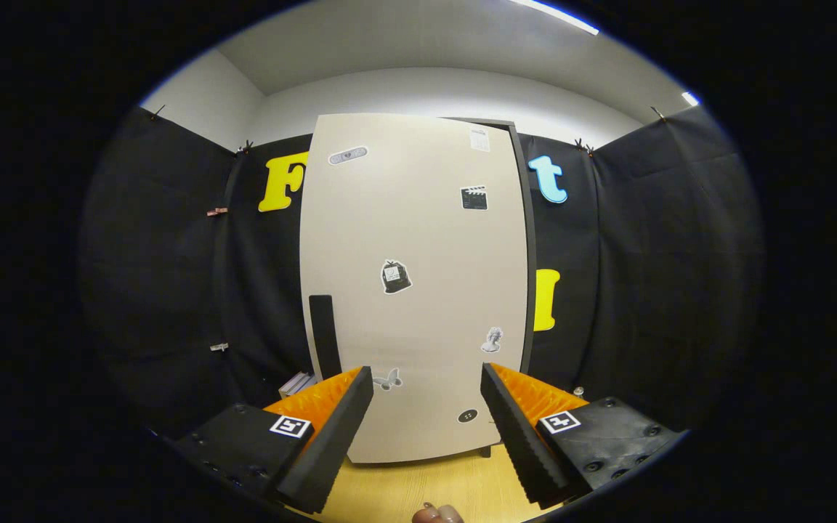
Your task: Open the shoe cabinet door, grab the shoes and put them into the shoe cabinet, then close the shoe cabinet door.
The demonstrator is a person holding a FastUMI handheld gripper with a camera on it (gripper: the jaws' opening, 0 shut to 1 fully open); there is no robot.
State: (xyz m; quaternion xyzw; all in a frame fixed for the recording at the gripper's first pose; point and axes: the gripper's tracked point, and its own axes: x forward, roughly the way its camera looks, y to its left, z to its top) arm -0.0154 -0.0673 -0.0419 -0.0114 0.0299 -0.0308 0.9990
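Facing the shut shoe cabinet door (418, 290), you hold the claw (426, 428) released and empty, its dark handle (324, 334) at 11 o'clock ahead, presumably for squaring up.

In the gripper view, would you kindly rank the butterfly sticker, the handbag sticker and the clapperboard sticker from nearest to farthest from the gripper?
The gripper is open, facing the cabinet door.
1. Butterfly sticker, low, by one finger.
2. Handbag sticker, mid-door.
3. Clapperboard sticker, high up.
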